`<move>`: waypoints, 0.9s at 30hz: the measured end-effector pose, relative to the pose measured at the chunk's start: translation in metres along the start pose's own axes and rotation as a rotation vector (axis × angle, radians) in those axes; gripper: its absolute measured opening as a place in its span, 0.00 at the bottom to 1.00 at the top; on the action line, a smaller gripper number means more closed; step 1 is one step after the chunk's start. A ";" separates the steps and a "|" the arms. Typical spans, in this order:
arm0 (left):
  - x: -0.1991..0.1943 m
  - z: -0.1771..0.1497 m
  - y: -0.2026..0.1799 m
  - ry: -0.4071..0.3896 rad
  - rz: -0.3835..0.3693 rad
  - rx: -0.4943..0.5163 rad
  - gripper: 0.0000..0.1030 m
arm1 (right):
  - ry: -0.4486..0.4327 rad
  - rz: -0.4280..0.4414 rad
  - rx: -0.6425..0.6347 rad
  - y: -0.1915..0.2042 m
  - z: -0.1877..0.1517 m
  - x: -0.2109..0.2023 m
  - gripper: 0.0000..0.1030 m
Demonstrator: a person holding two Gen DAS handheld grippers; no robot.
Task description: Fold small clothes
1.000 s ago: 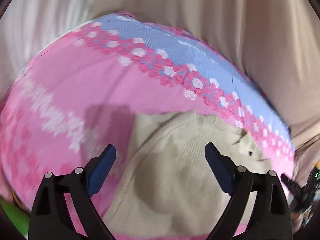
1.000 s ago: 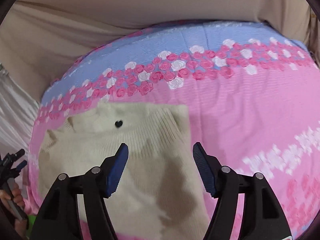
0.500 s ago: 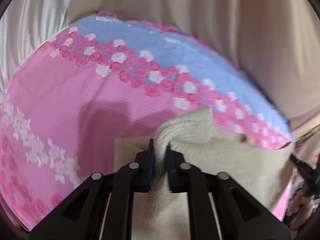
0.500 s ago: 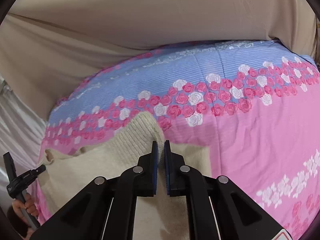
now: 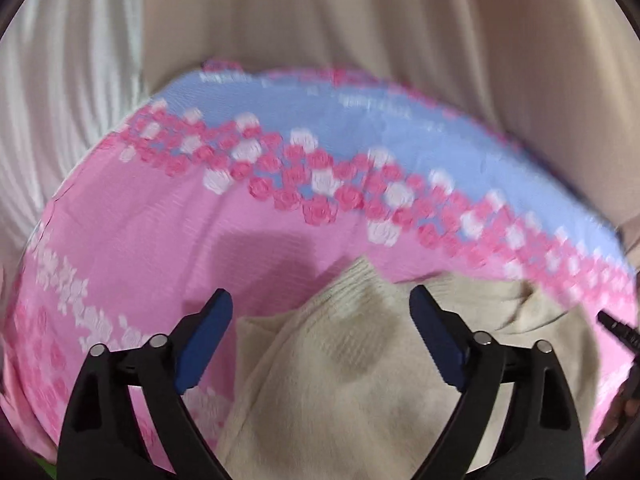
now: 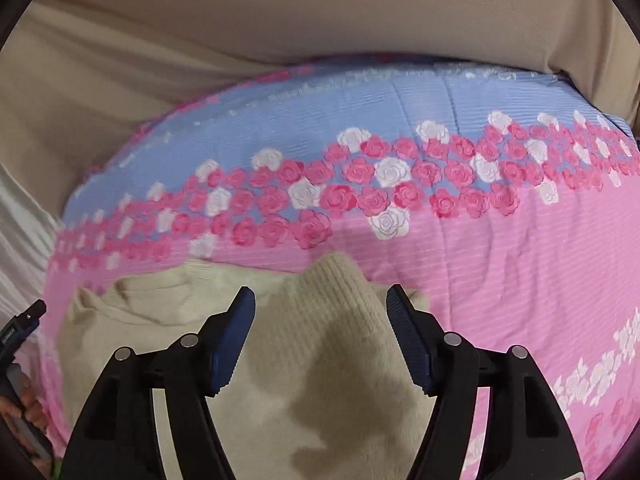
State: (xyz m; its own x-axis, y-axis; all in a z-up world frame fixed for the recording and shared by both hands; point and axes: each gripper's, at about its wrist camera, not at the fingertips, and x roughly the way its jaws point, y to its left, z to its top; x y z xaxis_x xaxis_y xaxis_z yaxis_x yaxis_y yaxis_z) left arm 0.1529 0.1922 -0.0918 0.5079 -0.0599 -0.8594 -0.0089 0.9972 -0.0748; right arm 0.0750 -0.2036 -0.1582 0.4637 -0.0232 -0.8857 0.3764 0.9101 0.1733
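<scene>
Beige curtain fabric [image 6: 280,20] hangs behind a bed whose floral bedspread [image 6: 500,264] runs pink in front and blue at the far edge, with a band of pink and white roses between. On the pink part, on the near side of the rose band, lies our cream knit sweater [image 6: 340,360].

We hold the left hand-held gripper [image 5: 320,308] and the right hand-held gripper [image 6: 320,304] above the sweater, each with its blue pads spread wide and nothing between them. A ribbed corner of the knit peaks up between the fingers in both views, lying over the rest of the sweater, so we judge that a fold has just been laid and let go. The bundle is still loose and uneven: the peak stands proud, the edges do not line up, and a flap sticks out on the rose-band side. We reckon flattening and at least one more fold remain before this piece counts as done.

The right wrist view is the sharper one and shows the sweater's far part spreading away toward the white curtain side, plus the other handle [image 6: 20,328] at that edge. The left wrist view is blurred, but shows the white pleated curtain [image 5: 60,100] and the sweater's opposite flank reaching toward the second handle [image 5: 616,328].
</scene>
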 end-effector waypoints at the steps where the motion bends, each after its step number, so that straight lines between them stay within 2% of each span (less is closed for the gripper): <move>1: 0.020 0.001 -0.002 0.049 0.030 0.015 0.86 | 0.024 -0.007 -0.005 0.001 0.001 0.010 0.64; 2: 0.029 0.001 -0.003 0.076 0.042 0.023 0.84 | 0.052 -0.019 -0.025 0.003 0.001 0.020 0.63; 3: 0.039 -0.001 -0.001 0.098 0.052 0.026 0.71 | 0.070 -0.020 -0.044 0.004 -0.001 0.026 0.39; 4: 0.048 -0.004 0.000 0.123 0.027 0.031 0.55 | 0.092 -0.008 -0.047 0.006 -0.004 0.027 0.07; 5: 0.050 -0.006 0.004 0.147 -0.022 0.019 0.24 | 0.066 0.020 -0.038 0.008 -0.005 0.018 0.07; 6: 0.047 -0.007 0.007 0.150 -0.076 -0.014 0.16 | -0.002 0.067 -0.036 0.011 -0.006 -0.002 0.06; 8: 0.018 -0.005 0.015 0.053 -0.155 -0.080 0.11 | -0.105 0.106 -0.033 0.016 -0.005 -0.037 0.06; 10: 0.003 0.000 0.018 0.005 -0.171 -0.103 0.11 | -0.165 0.124 -0.012 0.015 0.003 -0.052 0.07; 12: 0.008 0.010 0.015 0.010 -0.155 -0.116 0.16 | -0.125 0.116 0.002 0.011 0.016 -0.034 0.14; 13: 0.015 0.013 0.011 0.018 -0.118 -0.108 0.16 | -0.066 0.071 -0.004 0.009 0.020 -0.013 0.21; 14: 0.028 0.016 0.007 0.048 -0.036 -0.084 0.28 | -0.020 0.012 -0.015 0.006 0.020 0.003 0.26; 15: 0.040 0.015 0.004 0.092 0.036 -0.061 0.37 | 0.019 -0.054 -0.021 0.003 0.017 0.013 0.26; 16: 0.045 0.013 0.006 0.127 0.086 -0.051 0.37 | 0.024 -0.070 -0.006 0.000 0.014 0.013 0.26; 17: 0.041 0.010 0.008 0.128 0.079 -0.060 0.37 | -0.017 -0.013 0.026 -0.003 0.007 0.000 0.26; 18: 0.031 0.008 0.012 0.099 0.042 -0.075 0.43 | -0.057 0.028 0.042 -0.005 0.000 -0.014 0.26; 19: 0.015 0.002 0.017 0.063 0.013 -0.093 0.51 | -0.079 0.039 0.045 -0.005 -0.008 -0.025 0.33; 20: 0.006 -0.003 0.020 0.045 0.015 -0.105 0.71 | -0.098 0.052 0.043 -0.005 -0.017 -0.035 0.38; 21: -0.005 -0.012 0.024 0.021 0.011 -0.120 0.78 | -0.101 0.080 0.033 -0.004 -0.027 -0.041 0.42; 23: -0.017 -0.029 0.026 0.018 -0.027 -0.130 0.78 | -0.074 0.127 -0.005 0.005 -0.042 -0.044 0.39; 24: -0.020 -0.037 0.026 0.029 -0.039 -0.132 0.78 | -0.054 0.140 -0.031 0.011 -0.050 -0.043 0.33; 27: -0.023 -0.066 0.017 0.061 -0.052 -0.092 0.78 | 0.009 0.089 -0.106 0.025 -0.075 -0.025 0.29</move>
State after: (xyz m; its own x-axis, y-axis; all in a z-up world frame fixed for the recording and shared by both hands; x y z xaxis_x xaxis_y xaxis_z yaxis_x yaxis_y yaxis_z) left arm 0.0845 0.2074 -0.1065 0.4562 -0.1168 -0.8822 -0.0643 0.9844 -0.1636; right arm 0.0127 -0.1496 -0.1641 0.4839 0.0626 -0.8729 0.2475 0.9469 0.2051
